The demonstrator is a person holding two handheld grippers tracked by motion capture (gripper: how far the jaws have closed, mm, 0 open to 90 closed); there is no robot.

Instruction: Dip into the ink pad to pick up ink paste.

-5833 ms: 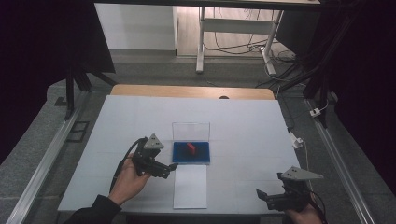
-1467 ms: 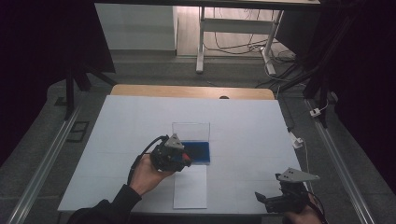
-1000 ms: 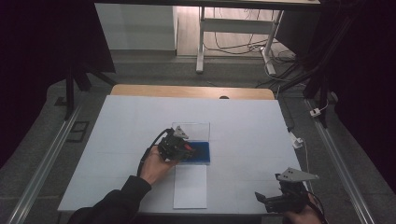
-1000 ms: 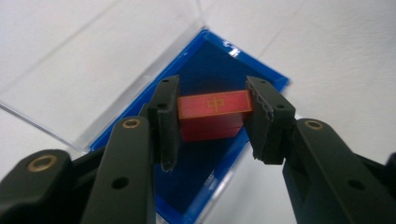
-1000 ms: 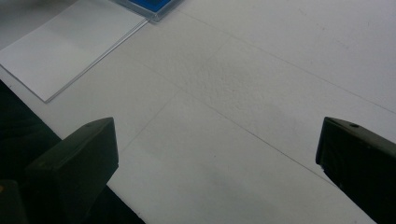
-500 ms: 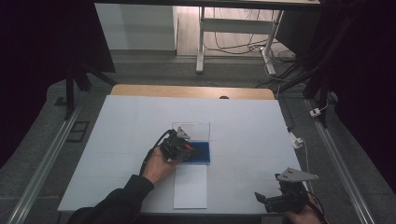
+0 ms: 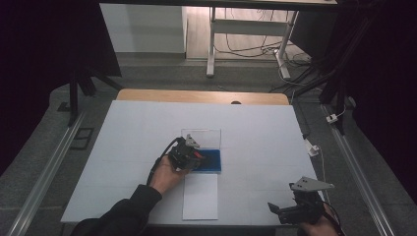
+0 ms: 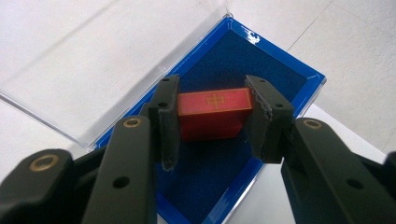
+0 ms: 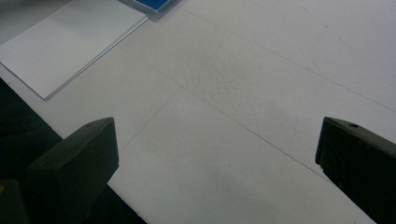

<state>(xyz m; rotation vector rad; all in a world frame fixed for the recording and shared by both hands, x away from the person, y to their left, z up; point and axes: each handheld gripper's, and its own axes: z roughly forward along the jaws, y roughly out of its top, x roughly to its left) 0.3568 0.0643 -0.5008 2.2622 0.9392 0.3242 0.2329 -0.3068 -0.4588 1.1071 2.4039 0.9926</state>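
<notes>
Black tongs with brass-coloured screws, trailing black cable, and a dark sleeve

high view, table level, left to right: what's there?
Left hand → left gripper → blue box → right gripper. White sheet skipped; it overlaps in x with the hand and box.

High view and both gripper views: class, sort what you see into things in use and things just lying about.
In use:
left gripper, jaws either side of the red block
blue-lined box
its clear lid, open

Lying about:
white sheet
right gripper, open over the table
</notes>
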